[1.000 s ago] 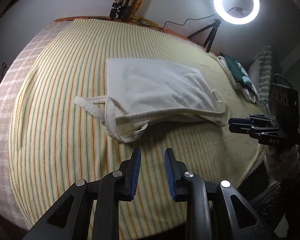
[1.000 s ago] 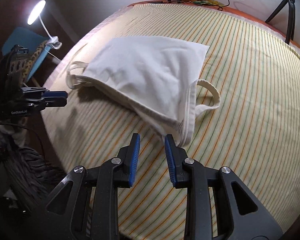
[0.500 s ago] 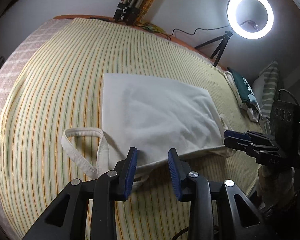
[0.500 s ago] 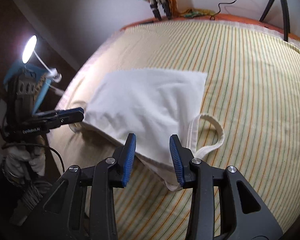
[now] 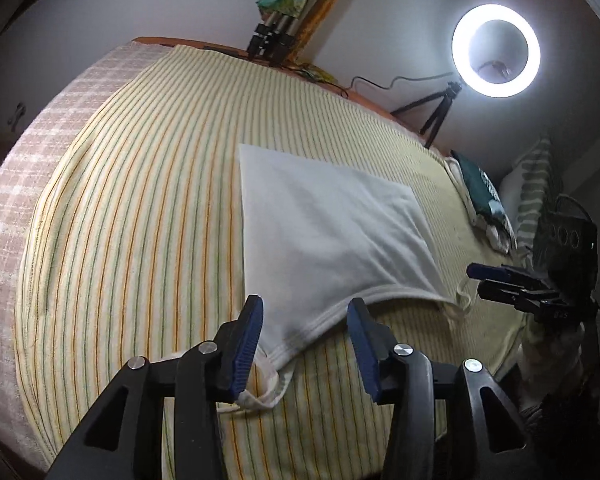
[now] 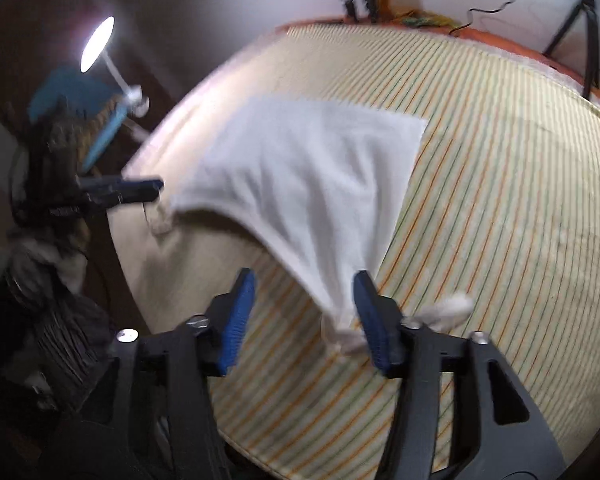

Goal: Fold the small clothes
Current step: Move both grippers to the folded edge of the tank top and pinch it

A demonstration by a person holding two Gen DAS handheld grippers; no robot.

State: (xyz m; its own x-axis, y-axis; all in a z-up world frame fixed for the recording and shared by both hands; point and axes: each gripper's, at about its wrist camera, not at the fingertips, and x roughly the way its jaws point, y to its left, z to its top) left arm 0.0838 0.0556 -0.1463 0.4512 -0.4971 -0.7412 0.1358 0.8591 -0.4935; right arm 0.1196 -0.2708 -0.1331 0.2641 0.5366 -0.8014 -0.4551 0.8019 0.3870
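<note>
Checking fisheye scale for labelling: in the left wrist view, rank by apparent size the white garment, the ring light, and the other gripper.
1. white garment, clearly largest.
2. ring light and right gripper look similar; differing distances from the camera make ranking unsure.

Matt white cloth garment (image 5: 324, 232), striped woven bedcover (image 5: 140, 200)

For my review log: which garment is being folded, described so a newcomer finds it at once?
On the yellow striped bedspread, look near its middle. The white tank top lies there, the only plain pale cloth with ribbed straps; the teal garment sits away at the edge.
</note>
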